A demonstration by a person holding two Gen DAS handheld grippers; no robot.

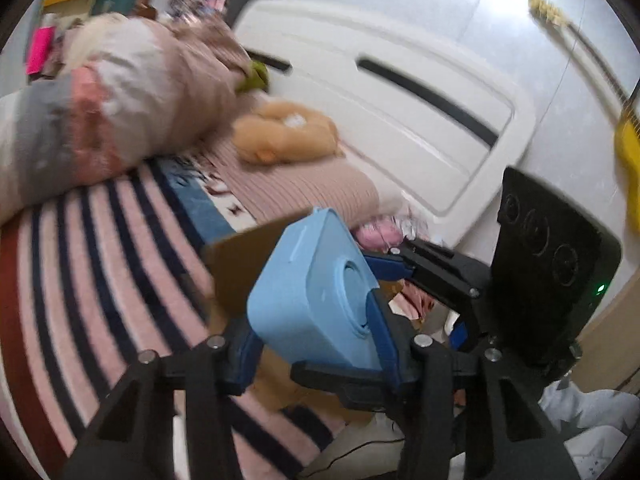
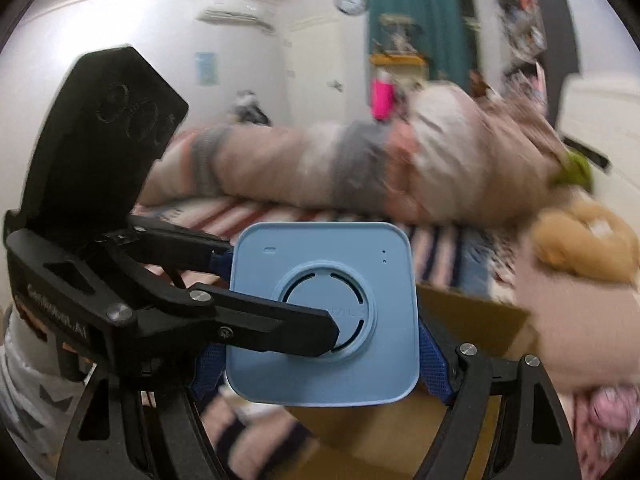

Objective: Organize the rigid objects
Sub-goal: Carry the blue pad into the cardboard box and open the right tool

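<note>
A light blue square box (image 1: 316, 296) with a round raised ring on its face is held in the air above a brown cardboard box (image 1: 240, 268). My left gripper (image 1: 316, 344) is shut on its sides with blue pads. My right gripper (image 2: 320, 360) is shut on the same blue box (image 2: 324, 312) from its own sides. In the right wrist view the left gripper (image 2: 224, 284) reaches in from the left, one finger across the box's face. In the left wrist view the right gripper (image 1: 404, 268) comes in from the right behind the box.
A bed with a striped pink and navy blanket (image 1: 100, 264) lies under and left. A rolled quilt (image 1: 120, 112), a tan plush toy (image 1: 284, 132) and a white headboard (image 1: 400, 92) are beyond. A yellow guitar (image 1: 628, 148) hangs at right. The cardboard box (image 2: 472, 320) is below.
</note>
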